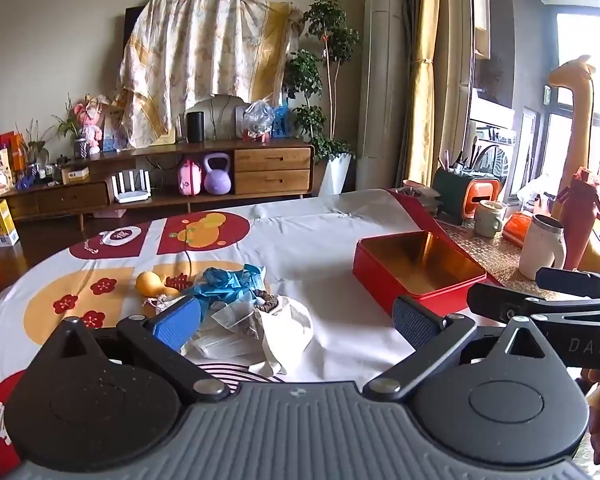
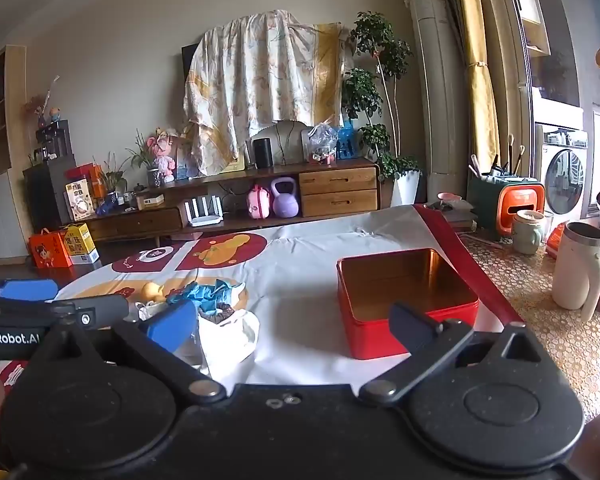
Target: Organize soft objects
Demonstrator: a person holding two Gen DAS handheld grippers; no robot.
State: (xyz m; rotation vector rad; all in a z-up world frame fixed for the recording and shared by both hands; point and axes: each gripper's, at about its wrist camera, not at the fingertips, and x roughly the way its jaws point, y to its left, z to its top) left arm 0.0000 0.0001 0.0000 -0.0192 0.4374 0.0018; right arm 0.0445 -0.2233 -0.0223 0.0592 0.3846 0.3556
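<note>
A pile of soft things lies on the white cloth-covered table (image 1: pixel 320 248): crumpled blue gloves (image 1: pixel 228 282), a white cloth bag (image 1: pixel 286 330), clear plastic bags (image 1: pixel 228 332), a dark beaded piece (image 1: pixel 266 304) and a yellow gourd toy (image 1: pixel 150 282). An open, empty red tin box (image 1: pixel 416 266) stands to the right. My left gripper (image 1: pixel 296 320) is open and empty, just in front of the pile. My right gripper (image 2: pixel 292 320) is open and empty, between the pile (image 2: pixel 216 304) and the red box (image 2: pixel 404 300).
On the table's right side stand a white mug (image 2: pixel 578 268), a green cup (image 2: pixel 528 230), an orange holder (image 2: pixel 518 202) and a red bottle (image 1: pixel 580 216). A TV cabinet (image 1: pixel 180 172) stands beyond the table. The right gripper's body (image 1: pixel 548 300) shows at the left view's right edge.
</note>
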